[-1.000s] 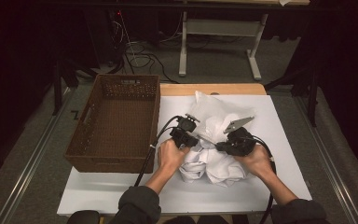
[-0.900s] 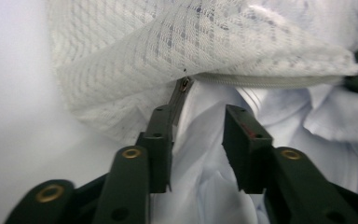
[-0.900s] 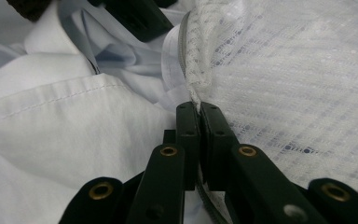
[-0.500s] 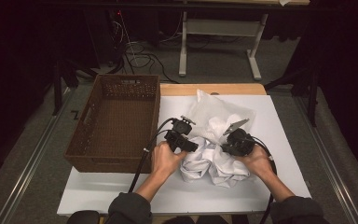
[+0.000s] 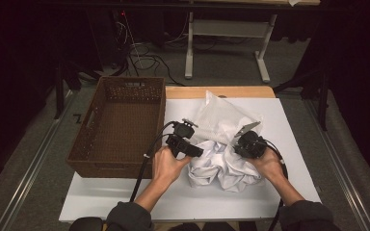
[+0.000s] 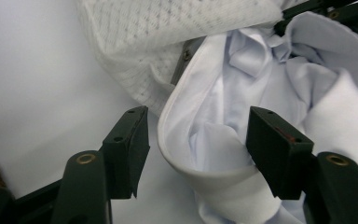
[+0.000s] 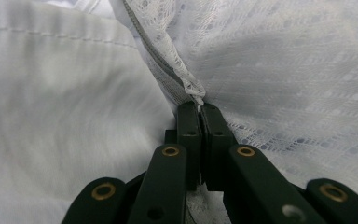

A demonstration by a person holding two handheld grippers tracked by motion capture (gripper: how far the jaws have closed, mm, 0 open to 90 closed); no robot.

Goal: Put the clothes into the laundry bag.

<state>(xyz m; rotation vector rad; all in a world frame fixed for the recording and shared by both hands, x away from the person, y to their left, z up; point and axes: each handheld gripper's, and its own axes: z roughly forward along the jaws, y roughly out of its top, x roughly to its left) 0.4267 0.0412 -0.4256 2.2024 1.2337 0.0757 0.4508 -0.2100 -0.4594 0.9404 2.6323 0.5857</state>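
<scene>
Near the front edge of the desk (image 5: 125, 202), toward its middle, lies a crumpled white garment (image 5: 221, 168), its far end tucked into the mouth of a white mesh laundry bag (image 5: 221, 120) that stretches toward the far edge.

Left hand-held gripper (image 5: 195, 151): released. Its jaws have just been opening; in the left gripper view a folded hem of the garment (image 6: 205, 172) sits between them, the right pad at or just off the cloth and the left pad clear of it. Judgement: it has let go of one bunch to take a fresh hold for the next push into the bag.

Right hand-held gripper (image 5: 241, 144): clenched on the bag's zippered rim (image 7: 193, 91), mesh pinched between the pads. Judgement: it holds the mouth open and steady so the cloth can be fed in.

Brown wicker basket (image 5: 120, 130) stands at the left edge, nothing inside it, probably the destination for the filled bag.

Against one second ago: the left hand-held gripper has shifted slightly leftward, away from the garment; bag and basket are unchanged.
</scene>
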